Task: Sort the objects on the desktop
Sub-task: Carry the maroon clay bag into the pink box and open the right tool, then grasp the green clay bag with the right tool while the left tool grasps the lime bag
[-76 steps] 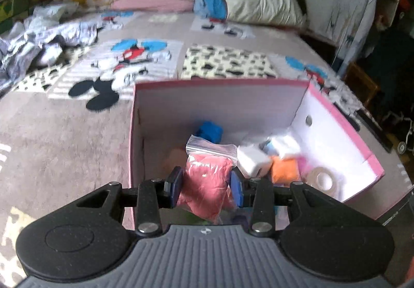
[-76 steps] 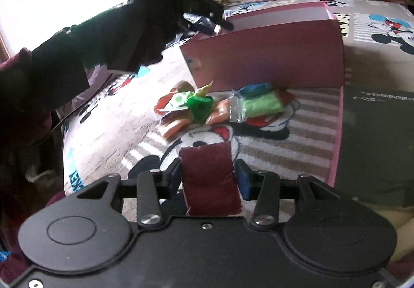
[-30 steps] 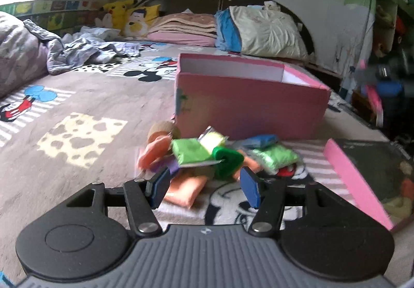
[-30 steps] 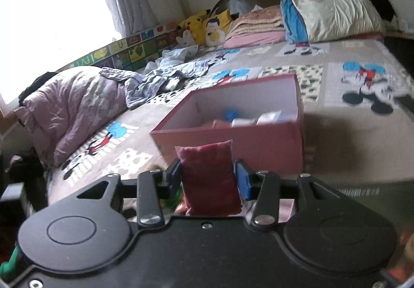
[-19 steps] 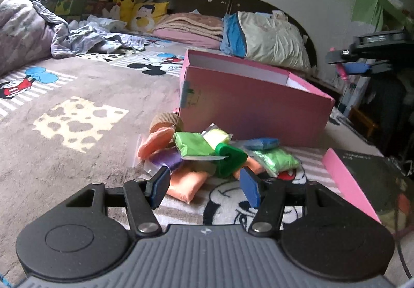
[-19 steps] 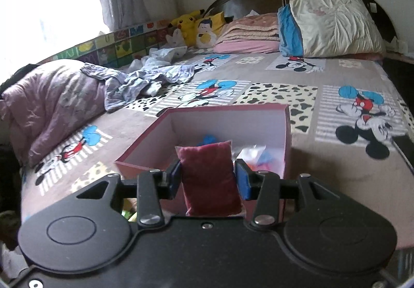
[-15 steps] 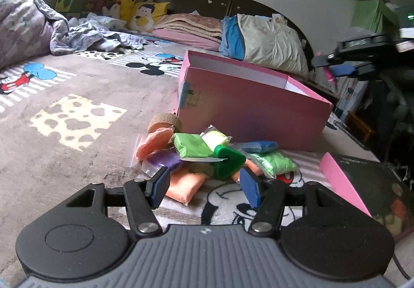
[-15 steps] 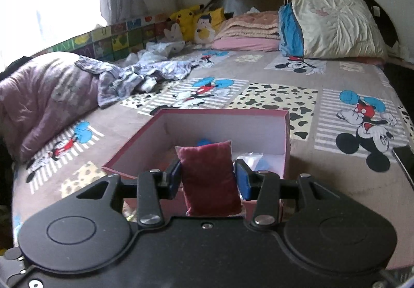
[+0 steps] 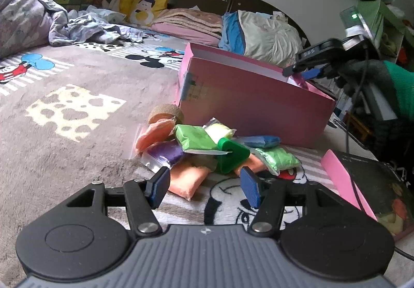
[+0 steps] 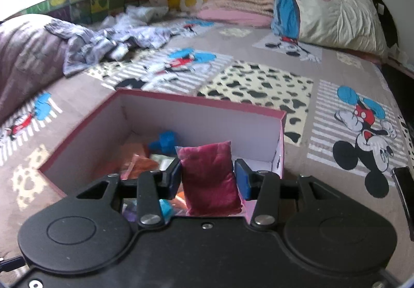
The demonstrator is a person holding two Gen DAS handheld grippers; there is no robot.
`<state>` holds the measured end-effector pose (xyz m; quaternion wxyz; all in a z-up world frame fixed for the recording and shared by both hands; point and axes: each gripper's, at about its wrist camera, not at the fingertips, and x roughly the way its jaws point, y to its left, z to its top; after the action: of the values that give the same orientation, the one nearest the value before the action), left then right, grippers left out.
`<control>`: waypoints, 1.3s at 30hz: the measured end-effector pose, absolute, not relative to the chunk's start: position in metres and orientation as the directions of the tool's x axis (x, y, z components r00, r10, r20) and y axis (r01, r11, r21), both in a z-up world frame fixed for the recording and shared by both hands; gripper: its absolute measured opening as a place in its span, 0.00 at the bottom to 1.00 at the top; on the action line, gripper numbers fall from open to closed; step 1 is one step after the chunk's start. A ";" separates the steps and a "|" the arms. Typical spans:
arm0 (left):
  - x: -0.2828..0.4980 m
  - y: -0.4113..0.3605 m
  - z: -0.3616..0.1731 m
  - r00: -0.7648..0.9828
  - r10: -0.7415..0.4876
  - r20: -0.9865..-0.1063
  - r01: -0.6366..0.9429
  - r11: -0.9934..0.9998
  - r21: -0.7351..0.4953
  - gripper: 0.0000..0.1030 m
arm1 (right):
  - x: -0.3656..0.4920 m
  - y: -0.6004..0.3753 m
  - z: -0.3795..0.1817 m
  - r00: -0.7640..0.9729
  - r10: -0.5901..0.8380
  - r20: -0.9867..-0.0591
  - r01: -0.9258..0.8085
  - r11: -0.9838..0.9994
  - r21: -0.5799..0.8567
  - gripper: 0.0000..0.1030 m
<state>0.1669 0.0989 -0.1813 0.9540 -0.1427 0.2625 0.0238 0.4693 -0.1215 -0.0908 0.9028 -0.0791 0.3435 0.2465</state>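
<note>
Right gripper (image 10: 207,179) — jaws were closed on a dark red pouch (image 10: 210,179), held upright between the blue pads. Just beyond and below the jaws the pink box (image 10: 196,103) was seen open-topped, with a blue item (image 10: 165,142), orange packets (image 10: 141,162) and other small things, too blurred to name, lying inside.

Left gripper (image 9: 204,184) — jaws were parted midway and nothing was held between them. Directly ahead of the jaws a heap of clay packets was recorded on the patterned bedspread (image 9: 77,107): an orange packet (image 9: 187,180) nearest the left pad, a purple one (image 9: 165,153), a bright green one (image 9: 195,138), a green plastic piece (image 9: 231,156) and a blue packet (image 9: 262,141). Behind the heap the pink box stood; beside it, a brown tape roll (image 9: 165,113). Beyond the right pad a pink-edged lid (image 9: 362,184) lay flat.
</note>
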 end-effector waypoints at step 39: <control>0.222 0.106 -0.166 0.819 0.102 -0.565 -0.141 0.990 -0.025 0.54 | 0.319 -0.115 -0.160 0.617 0.448 -0.647 -0.502 0.857 0.114 0.64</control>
<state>0.2220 0.1056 -0.1664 0.9531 -0.0331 0.2941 0.0638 0.3186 -0.1145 -0.1604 0.8982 -0.0392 0.3489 0.2644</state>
